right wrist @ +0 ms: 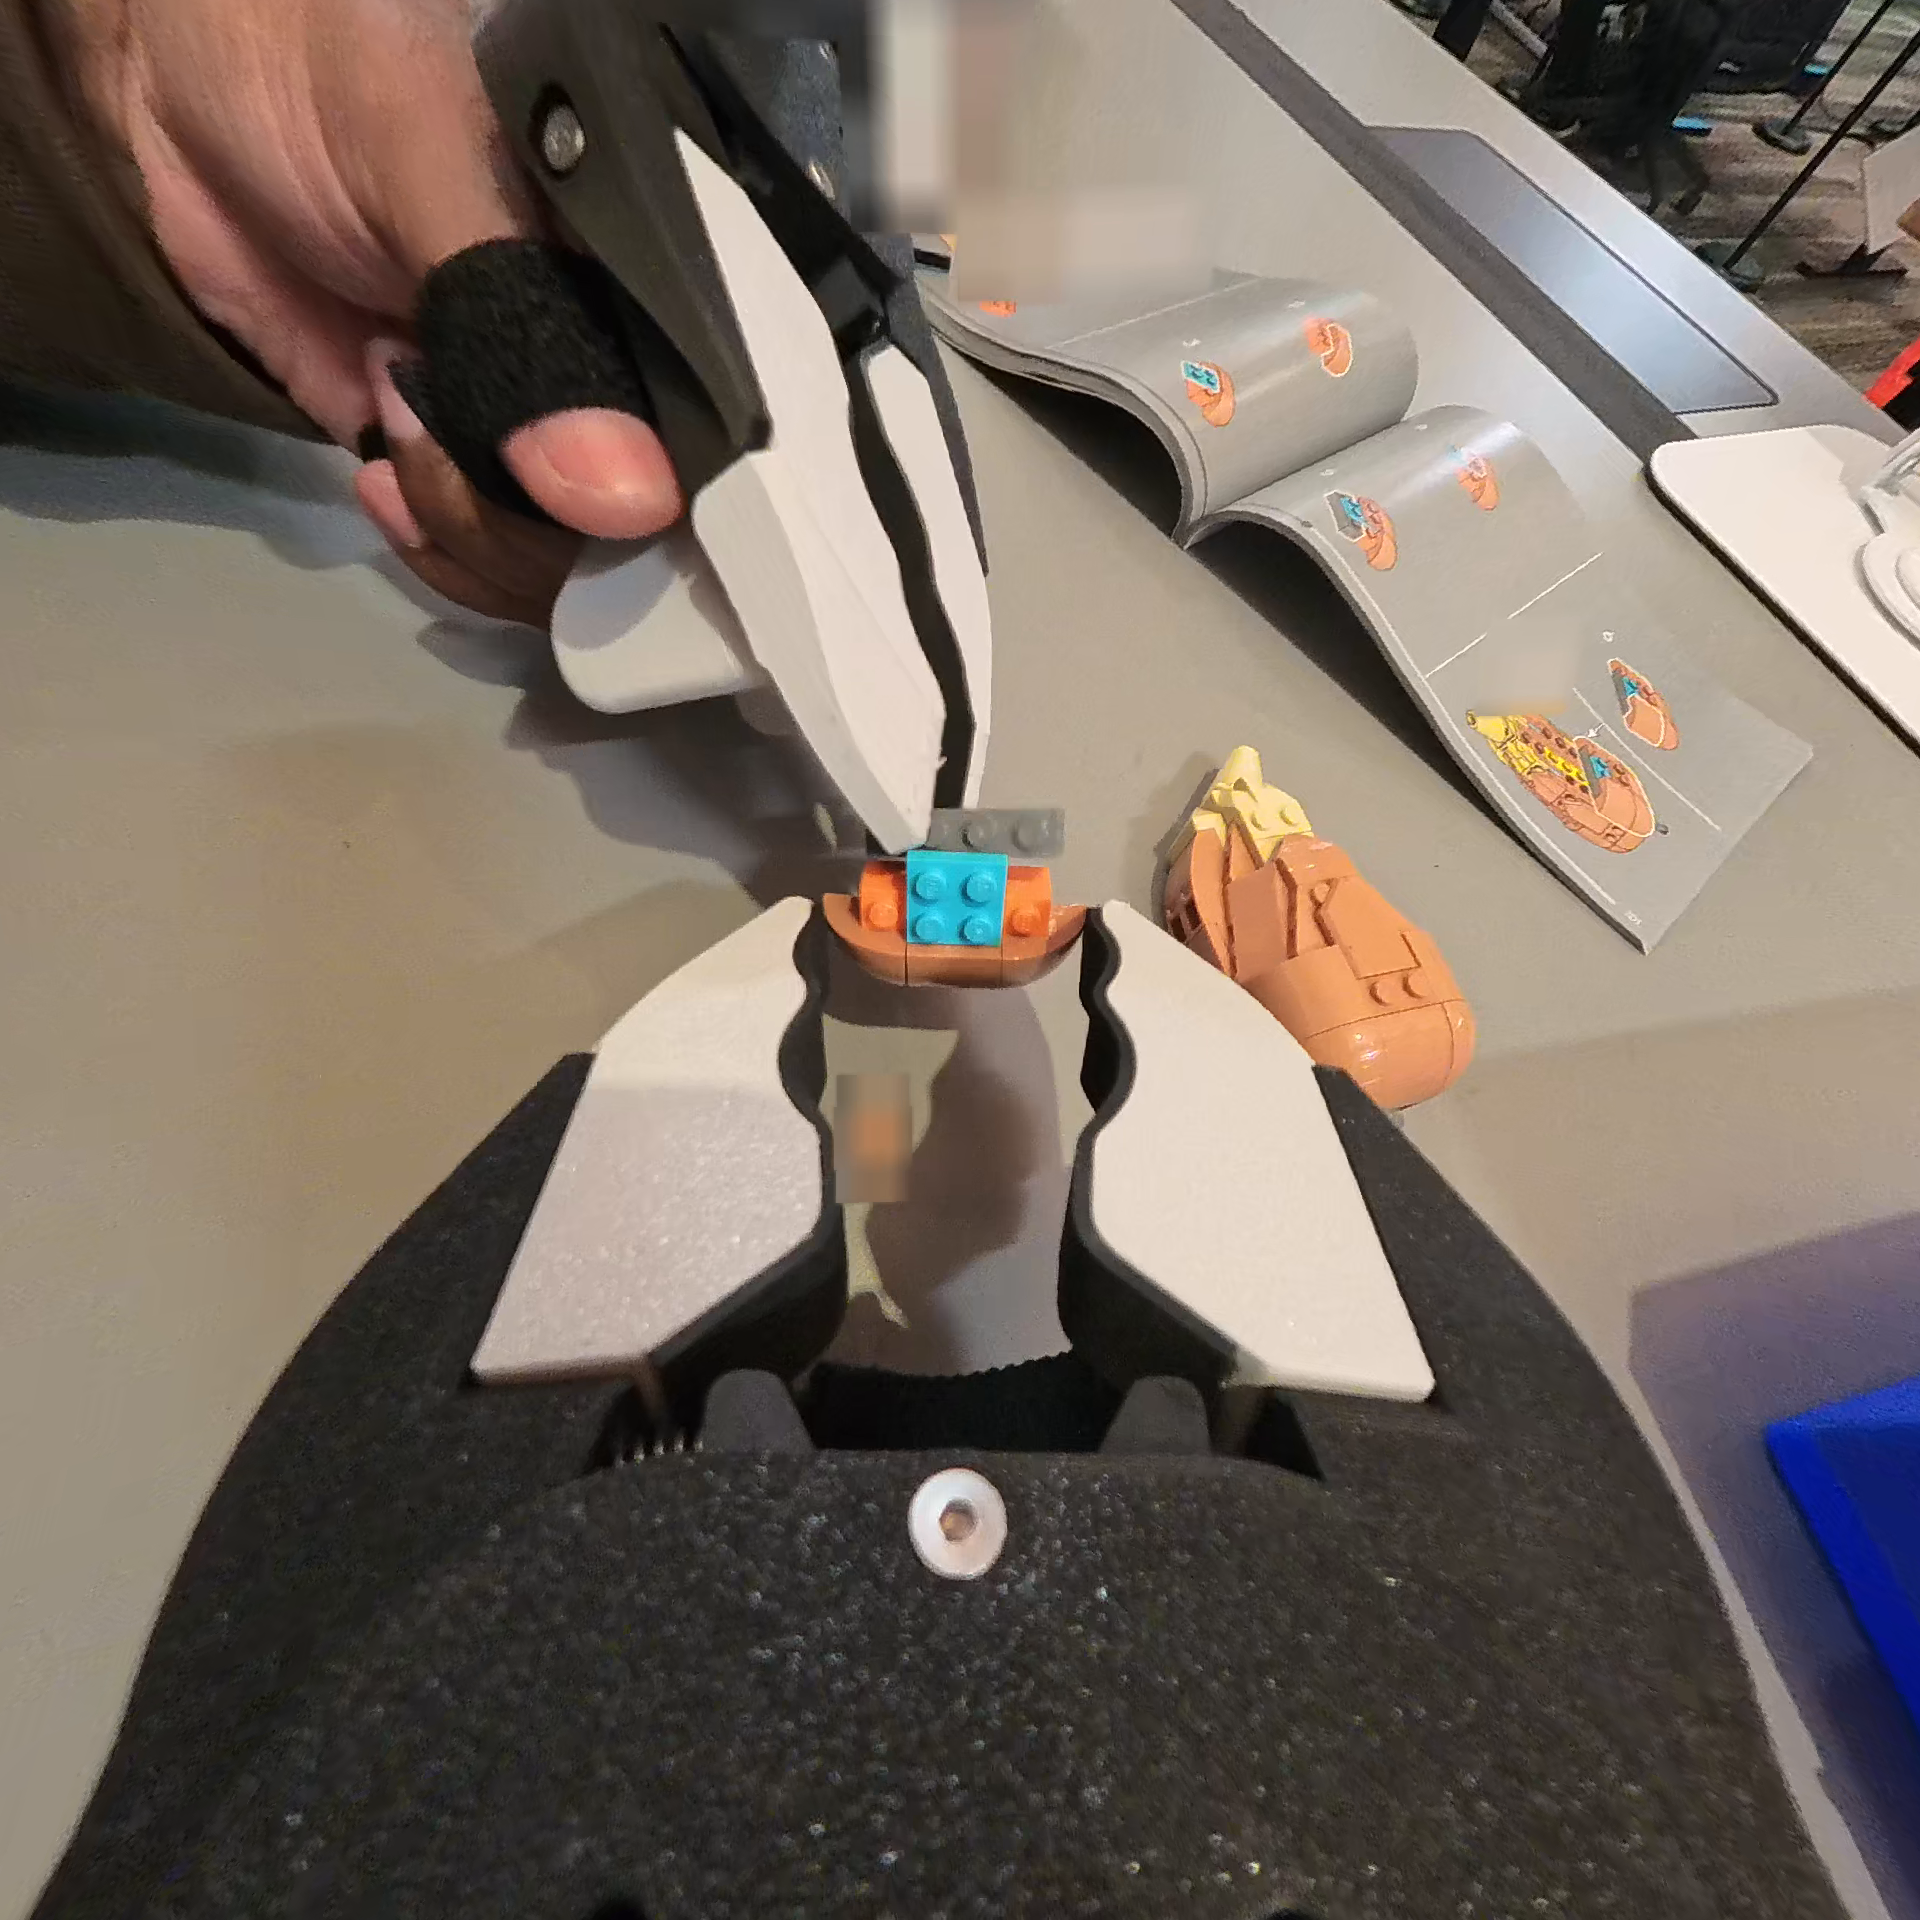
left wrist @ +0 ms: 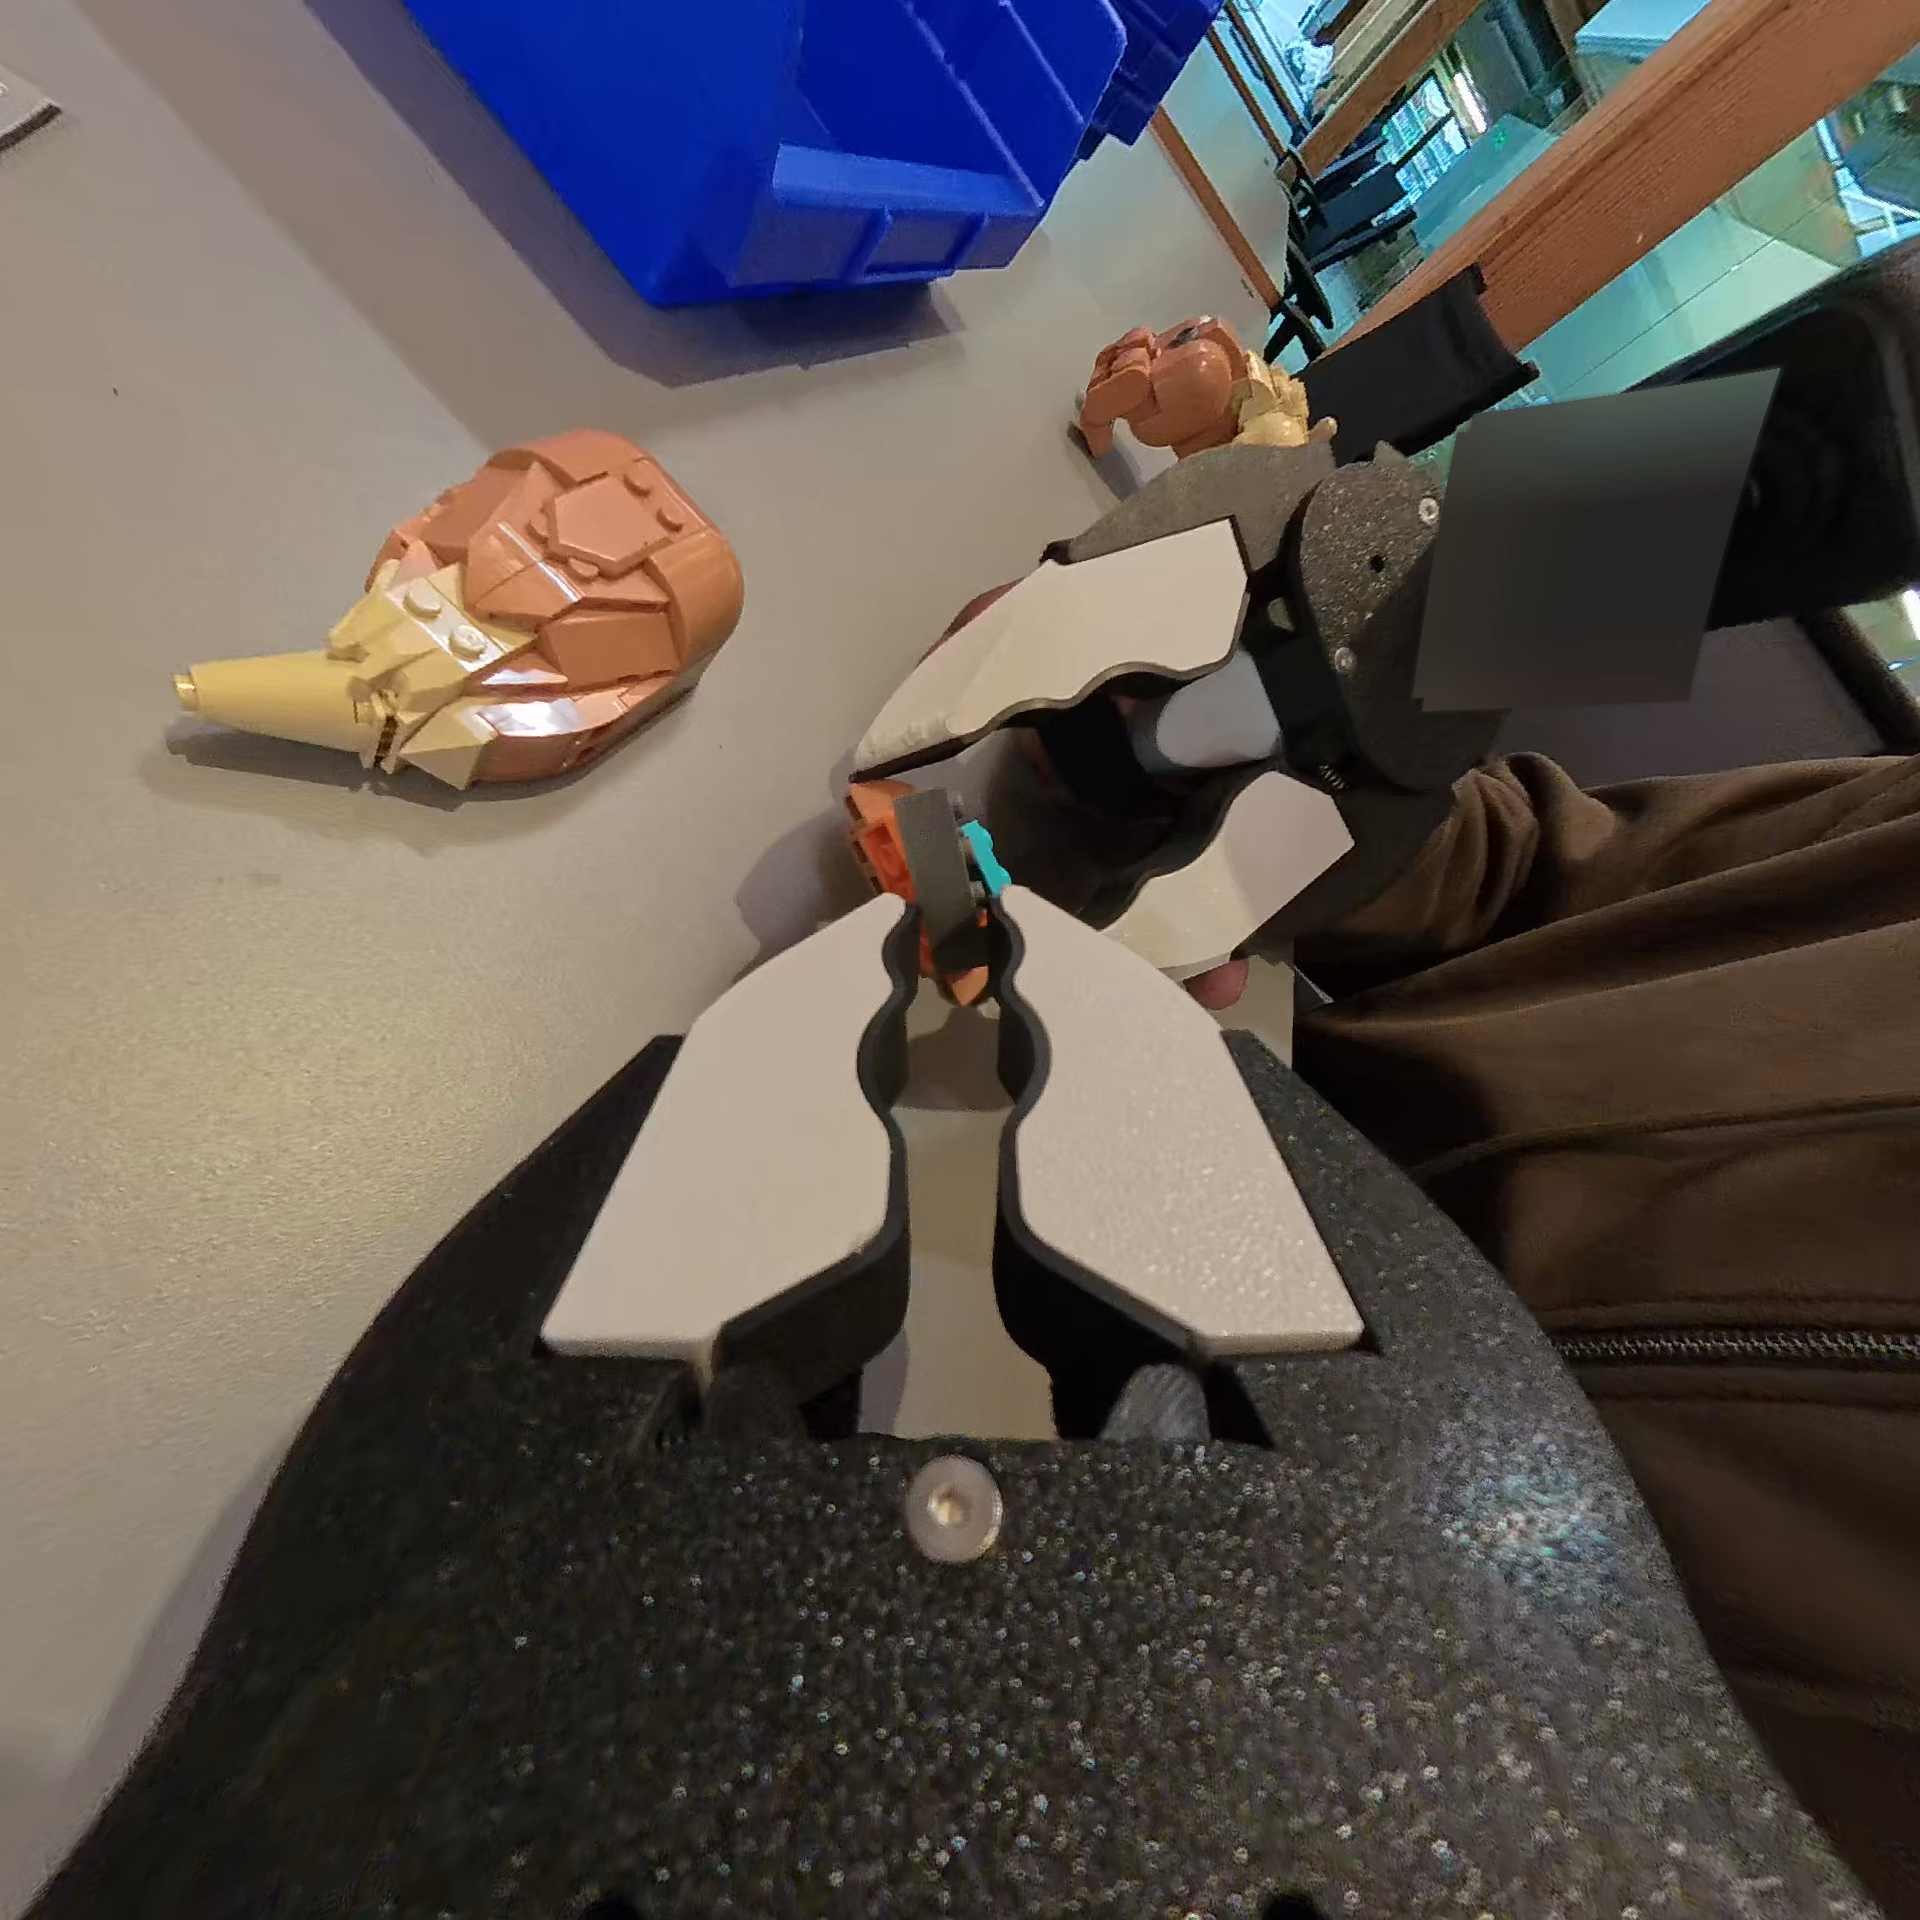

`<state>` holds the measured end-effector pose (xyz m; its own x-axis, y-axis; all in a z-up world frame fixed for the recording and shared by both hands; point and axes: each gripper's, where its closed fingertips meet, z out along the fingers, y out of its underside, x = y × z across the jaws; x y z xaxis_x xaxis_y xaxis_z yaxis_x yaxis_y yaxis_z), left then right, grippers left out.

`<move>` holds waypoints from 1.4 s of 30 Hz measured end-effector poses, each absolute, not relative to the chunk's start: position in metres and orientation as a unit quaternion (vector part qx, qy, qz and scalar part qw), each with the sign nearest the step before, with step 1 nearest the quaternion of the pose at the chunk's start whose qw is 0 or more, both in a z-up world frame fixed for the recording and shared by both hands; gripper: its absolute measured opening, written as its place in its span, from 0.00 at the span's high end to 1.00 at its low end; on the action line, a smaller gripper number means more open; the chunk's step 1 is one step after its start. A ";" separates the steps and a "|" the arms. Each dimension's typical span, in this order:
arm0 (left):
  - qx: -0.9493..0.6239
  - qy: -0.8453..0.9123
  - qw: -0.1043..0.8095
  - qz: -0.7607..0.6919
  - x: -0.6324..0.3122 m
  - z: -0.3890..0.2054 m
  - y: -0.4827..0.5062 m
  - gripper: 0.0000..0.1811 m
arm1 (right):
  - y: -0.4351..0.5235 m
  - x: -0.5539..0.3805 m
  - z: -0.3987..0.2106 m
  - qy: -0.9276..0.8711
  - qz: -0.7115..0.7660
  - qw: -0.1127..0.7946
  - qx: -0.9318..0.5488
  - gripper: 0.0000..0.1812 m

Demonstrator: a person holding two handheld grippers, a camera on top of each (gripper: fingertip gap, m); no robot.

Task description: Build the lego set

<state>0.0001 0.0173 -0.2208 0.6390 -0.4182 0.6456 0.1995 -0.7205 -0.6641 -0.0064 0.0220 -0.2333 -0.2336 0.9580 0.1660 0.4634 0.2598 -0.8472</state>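
Grey table (right wrist: 260, 935): small orange sub-assembly (right wrist: 940, 935) at frame centre is bracketed by half-open right gripper (right wrist: 948, 925) (grip unclear), while the grey plate (right wrist: 997, 831) along its upper edge is pinched by closed left gripper (right wrist: 935, 821).

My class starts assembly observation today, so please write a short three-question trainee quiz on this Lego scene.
1. True or false: the left gripper has its jaws shut on a dark grey plate.
2. The turquoise plate sits on: A) the orange sub-assembly; B) the blue bin; C) the white tray.
3. Fill in: lying open on the table, right of the build, is the ____.
Key: 1 true; 2 A; 3 instruction booklet.
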 end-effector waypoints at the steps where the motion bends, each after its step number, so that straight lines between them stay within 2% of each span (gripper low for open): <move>1: -0.829 0.065 0.368 -0.416 0.000 -0.222 0.018 0.93 | 0.022 -0.006 -0.234 -0.708 0.340 0.362 -0.502 0.74; 15: -0.839 0.069 0.364 -0.399 0.002 -0.223 0.016 0.93 | 0.021 -0.007 -0.236 -0.714 0.330 0.361 -0.501 0.74; 30: -0.860 0.231 0.360 -0.278 0.003 -0.226 0.010 0.92 | 0.019 -0.007 -0.237 -0.719 0.327 0.362 -0.495 0.74; 42: -0.873 0.239 0.334 -0.264 0.006 -0.227 0.011 0.91 | 0.019 -0.007 -0.239 -0.723 0.319 0.363 -0.494 0.74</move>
